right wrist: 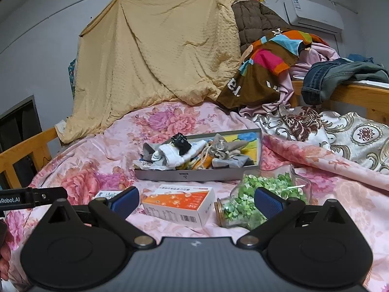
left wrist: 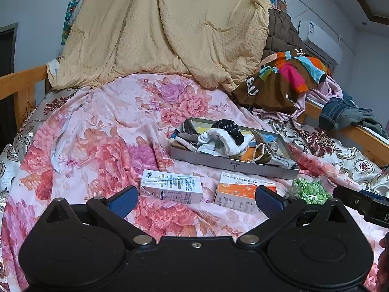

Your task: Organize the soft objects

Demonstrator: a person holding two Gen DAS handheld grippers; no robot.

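A flat grey box (left wrist: 231, 165) (right wrist: 194, 174) lies on the pink floral bedspread (left wrist: 102, 126) (right wrist: 102, 160) with a heap of socks and small cloth pieces in it, among them a white sock (left wrist: 225, 140) (right wrist: 173, 157) and a black one (left wrist: 229, 127) (right wrist: 181, 143). My left gripper (left wrist: 195, 200) hovers open in front of the box, nothing between its blue pads. My right gripper (right wrist: 195, 200) is open too, empty, above a carton and a jar.
In front of the box lie a white-blue carton (left wrist: 171, 186), an orange-white carton (right wrist: 180, 204) (left wrist: 239, 194) and a tipped glass jar (right wrist: 257, 198) (left wrist: 310, 189) of green paper bits. A tan quilt (left wrist: 165, 29) hangs behind. Clothes (right wrist: 272, 60) pile at the right by the wooden rail (right wrist: 352, 95).
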